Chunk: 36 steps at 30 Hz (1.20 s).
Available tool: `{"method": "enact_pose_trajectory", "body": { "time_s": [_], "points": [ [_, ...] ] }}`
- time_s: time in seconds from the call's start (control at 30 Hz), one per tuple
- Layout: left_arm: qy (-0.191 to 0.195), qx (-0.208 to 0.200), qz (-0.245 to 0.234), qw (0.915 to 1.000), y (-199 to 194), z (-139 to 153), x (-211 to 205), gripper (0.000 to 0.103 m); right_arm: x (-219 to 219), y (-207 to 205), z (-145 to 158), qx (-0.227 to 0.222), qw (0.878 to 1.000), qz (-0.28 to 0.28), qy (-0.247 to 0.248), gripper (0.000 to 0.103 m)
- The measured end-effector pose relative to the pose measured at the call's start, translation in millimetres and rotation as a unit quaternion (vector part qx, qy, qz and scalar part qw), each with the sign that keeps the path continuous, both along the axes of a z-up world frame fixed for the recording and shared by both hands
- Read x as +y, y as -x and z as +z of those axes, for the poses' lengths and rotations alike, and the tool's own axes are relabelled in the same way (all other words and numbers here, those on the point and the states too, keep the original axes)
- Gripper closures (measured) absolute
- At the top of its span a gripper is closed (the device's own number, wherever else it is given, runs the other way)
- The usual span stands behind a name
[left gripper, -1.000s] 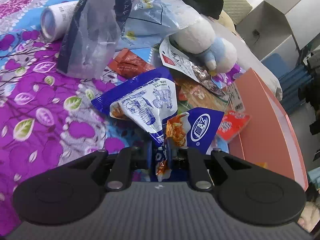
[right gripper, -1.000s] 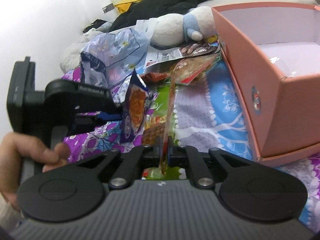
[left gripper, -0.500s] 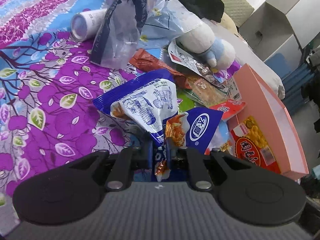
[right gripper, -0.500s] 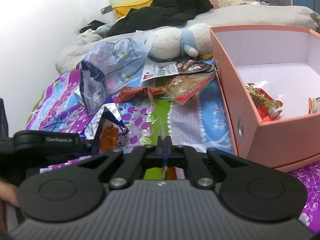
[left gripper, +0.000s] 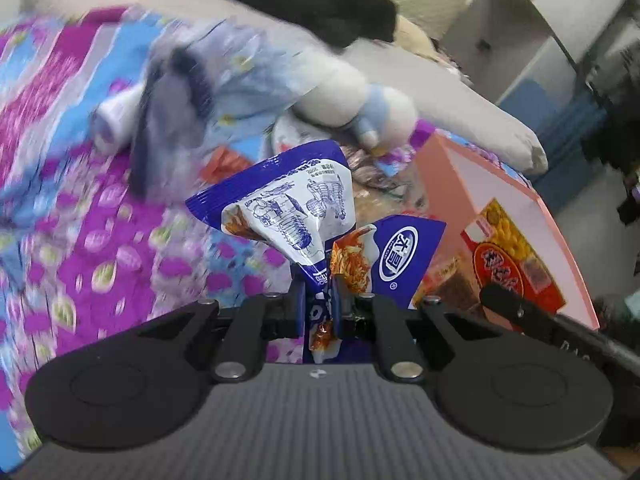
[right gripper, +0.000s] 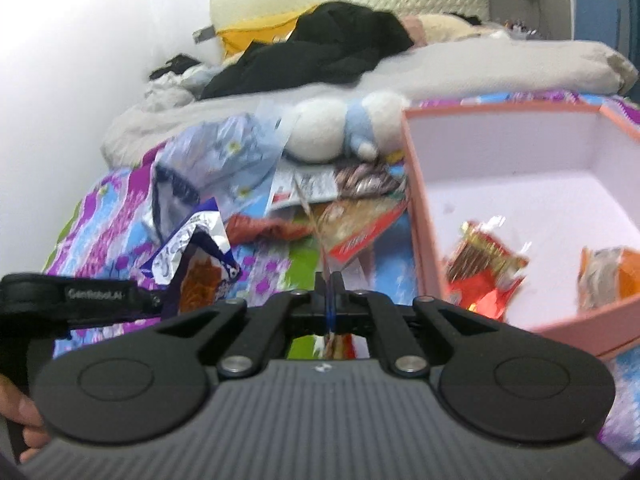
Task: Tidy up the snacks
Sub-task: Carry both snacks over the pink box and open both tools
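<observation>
My left gripper (left gripper: 318, 304) is shut on a crumpled blue-and-white snack packet (left gripper: 296, 216), held above the purple floral bedspread (left gripper: 100, 248). The same blue packet (right gripper: 200, 264) shows at the left of the right wrist view. My right gripper (right gripper: 329, 300) is shut on a thin packet (right gripper: 316, 232) seen edge-on. In the left wrist view a red-and-yellow packet (left gripper: 504, 252) hangs in front of the pink box (left gripper: 440, 168). The box (right gripper: 416, 216) stands open to the right and holds a red-gold packet (right gripper: 484, 268) and an orange one (right gripper: 608, 276).
Several loose snack packets (right gripper: 360, 224) lie on the bed left of the box. Behind them are a white-and-blue plush toy (right gripper: 340, 132), crumpled plastic bags (right gripper: 224, 152), a white tube (left gripper: 116, 116) and black clothing (right gripper: 320, 52). A person's hand (right gripper: 24, 420) is at the lower left.
Both grippers have risen with their packets still gripped. The right wrist view now looks down into the pink box. The red-and-yellow packet has come into the left wrist view.
</observation>
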<state>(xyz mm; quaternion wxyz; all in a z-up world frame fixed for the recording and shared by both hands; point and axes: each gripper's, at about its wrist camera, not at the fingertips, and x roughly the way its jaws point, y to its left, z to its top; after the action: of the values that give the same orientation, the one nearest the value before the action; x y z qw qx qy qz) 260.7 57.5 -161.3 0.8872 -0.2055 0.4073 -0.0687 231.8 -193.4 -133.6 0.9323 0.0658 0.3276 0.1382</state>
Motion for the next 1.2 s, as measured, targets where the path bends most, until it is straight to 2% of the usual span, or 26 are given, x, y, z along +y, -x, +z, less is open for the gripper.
{"method": "enact_pose_trajectory", "body": {
  "time_s": [0.13,0.4,0.57,0.73,0.93,1.07,1.2],
  "points": [
    [0.011,-0.021,-0.023,0.9995,-11.7,27.7,-8.9,0.088,-11.5,-9.5,17.7,-0.005,1.000,-0.006,-0.003,0.099],
    [-0.014,-0.063,-0.066,0.9958,-39.4,88.3,-42.4,0.088,-41.4,-21.2,66.3,-0.060,0.998,-0.032,0.012,0.099],
    [-0.021,-0.086,-0.095,0.9915,-54.9,116.5,-71.9,0.088,-67.0,-31.1,92.5,-0.087,0.995,-0.055,0.016,0.099],
    [-0.015,-0.095,-0.122,0.9879,-72.1,133.0,-112.4,0.088,-98.5,-39.1,105.9,-0.099,0.991,-0.077,0.043,0.099],
    [-0.019,-0.078,-0.167,0.9826,-100.1,135.7,-171.6,0.088,-148.1,-48.1,100.0,-0.078,0.989,-0.114,0.056,0.099],
    [-0.016,-0.047,-0.207,0.9771,-122.6,127.1,-209.2,0.088,-172.8,-56.8,85.0,-0.032,0.992,-0.106,0.063,0.099],
    [-0.031,-0.014,-0.229,0.9729,-135.6,112.7,-241.8,0.088,-190.4,-65.1,66.1,0.007,0.992,-0.107,0.065,0.099]
  ]
}}
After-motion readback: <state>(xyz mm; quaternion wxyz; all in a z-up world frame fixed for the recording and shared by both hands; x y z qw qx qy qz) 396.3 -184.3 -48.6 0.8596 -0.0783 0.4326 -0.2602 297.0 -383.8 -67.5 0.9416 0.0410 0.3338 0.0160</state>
